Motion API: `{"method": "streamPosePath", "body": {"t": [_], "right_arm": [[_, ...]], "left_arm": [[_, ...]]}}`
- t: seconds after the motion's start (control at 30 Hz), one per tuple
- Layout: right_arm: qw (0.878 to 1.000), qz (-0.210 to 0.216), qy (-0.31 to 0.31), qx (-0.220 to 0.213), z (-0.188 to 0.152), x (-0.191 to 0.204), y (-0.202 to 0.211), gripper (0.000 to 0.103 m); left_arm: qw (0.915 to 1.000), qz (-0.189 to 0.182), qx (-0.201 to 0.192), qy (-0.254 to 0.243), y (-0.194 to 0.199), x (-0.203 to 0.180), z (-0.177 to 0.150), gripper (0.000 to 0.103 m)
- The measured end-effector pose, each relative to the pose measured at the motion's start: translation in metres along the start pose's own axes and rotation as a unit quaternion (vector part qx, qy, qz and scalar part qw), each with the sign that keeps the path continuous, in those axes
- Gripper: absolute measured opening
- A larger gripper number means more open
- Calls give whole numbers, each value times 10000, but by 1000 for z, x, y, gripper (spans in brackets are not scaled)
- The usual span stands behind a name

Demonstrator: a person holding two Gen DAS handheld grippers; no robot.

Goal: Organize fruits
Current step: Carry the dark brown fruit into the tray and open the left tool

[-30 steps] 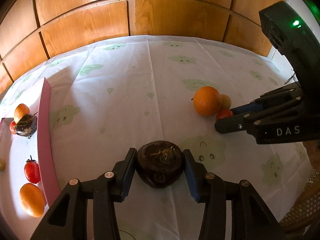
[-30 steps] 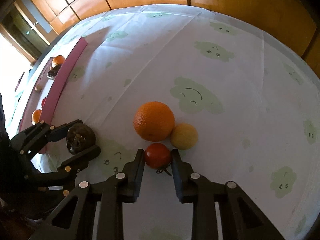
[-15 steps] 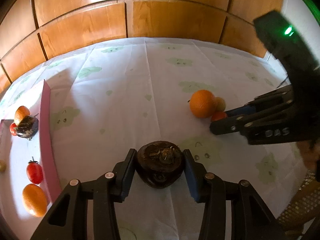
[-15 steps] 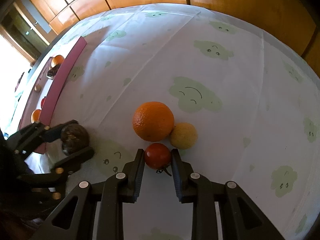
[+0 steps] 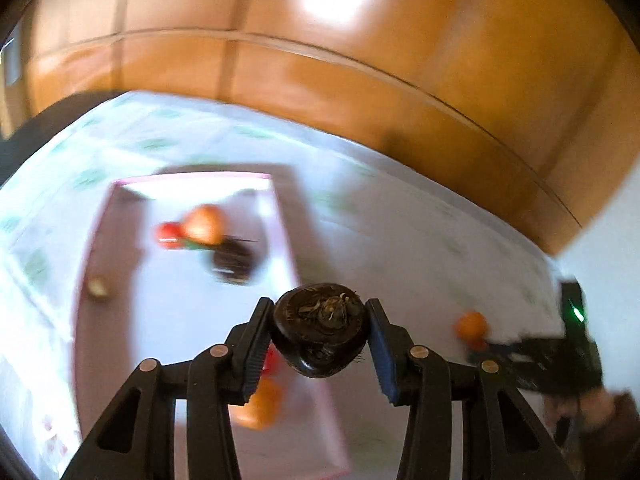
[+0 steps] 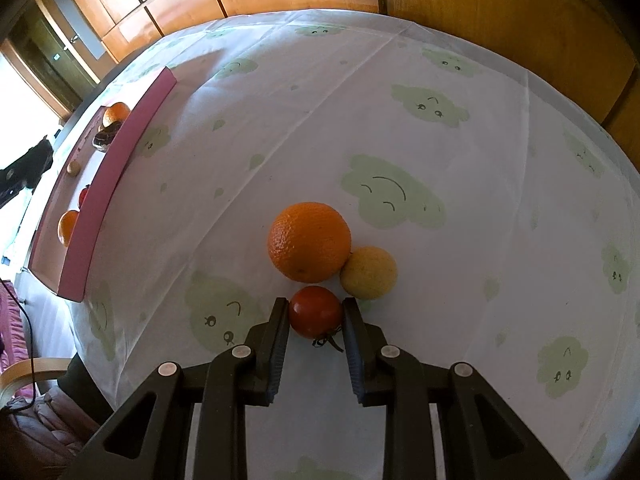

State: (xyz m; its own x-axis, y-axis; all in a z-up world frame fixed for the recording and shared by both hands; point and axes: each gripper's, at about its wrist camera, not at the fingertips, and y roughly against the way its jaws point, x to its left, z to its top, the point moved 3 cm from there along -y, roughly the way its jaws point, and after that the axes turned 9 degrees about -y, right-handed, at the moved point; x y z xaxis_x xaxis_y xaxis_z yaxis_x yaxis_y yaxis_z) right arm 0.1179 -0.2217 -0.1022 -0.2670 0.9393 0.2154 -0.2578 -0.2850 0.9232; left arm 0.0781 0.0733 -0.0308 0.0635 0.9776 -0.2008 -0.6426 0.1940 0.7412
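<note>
My left gripper (image 5: pixel 318 330) is shut on a dark brown round fruit (image 5: pixel 320 330) and holds it in the air above the near side of the pink tray (image 5: pixel 116 264). The left wrist view is blurred by motion. In the tray lie an orange fruit (image 5: pixel 204 224), a red tomato (image 5: pixel 168 234), another dark fruit (image 5: pixel 232 264) and a small tan fruit (image 5: pixel 97 288). My right gripper (image 6: pixel 315 314) is shut on a red tomato (image 6: pixel 314 311) that rests on the cloth, just in front of a big orange (image 6: pixel 309 241) and a yellow fruit (image 6: pixel 369 273).
The white cloth (image 6: pixel 400 120) with green cloud faces covers the table. The pink tray (image 6: pixel 112 176) sits at the table's left edge, fruit inside it. Wooden panels (image 5: pixel 320 60) line the wall behind. A chair (image 6: pixel 24 372) stands below the table's near-left corner.
My left gripper has lifted the dark fruit off the cloth and swung left, over the pink tray, rolling as it went. My right gripper has stayed on the tomato.
</note>
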Motion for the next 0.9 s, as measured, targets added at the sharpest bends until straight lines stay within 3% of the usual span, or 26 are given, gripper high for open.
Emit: {"method": "streamPosePath", "body": {"t": [0.17, 0.27, 0.6, 0.9], "right_arm": [[10000, -31, 16, -13, -1, 0, 0, 27], [10000, -61, 34, -23, -2, 3, 0, 27], [10000, -69, 49, -31, -3, 4, 1, 27], [9999, -114, 102, -39, -5, 8, 0, 27]], "left_arm": [[9965, 293, 398, 674, -22, 60, -1, 46], [9947, 451, 514, 764, -36, 77, 1, 46], [9909, 917, 669, 725, -69, 93, 8, 47], [9895, 1161, 581, 629, -63, 91, 8, 52]]}}
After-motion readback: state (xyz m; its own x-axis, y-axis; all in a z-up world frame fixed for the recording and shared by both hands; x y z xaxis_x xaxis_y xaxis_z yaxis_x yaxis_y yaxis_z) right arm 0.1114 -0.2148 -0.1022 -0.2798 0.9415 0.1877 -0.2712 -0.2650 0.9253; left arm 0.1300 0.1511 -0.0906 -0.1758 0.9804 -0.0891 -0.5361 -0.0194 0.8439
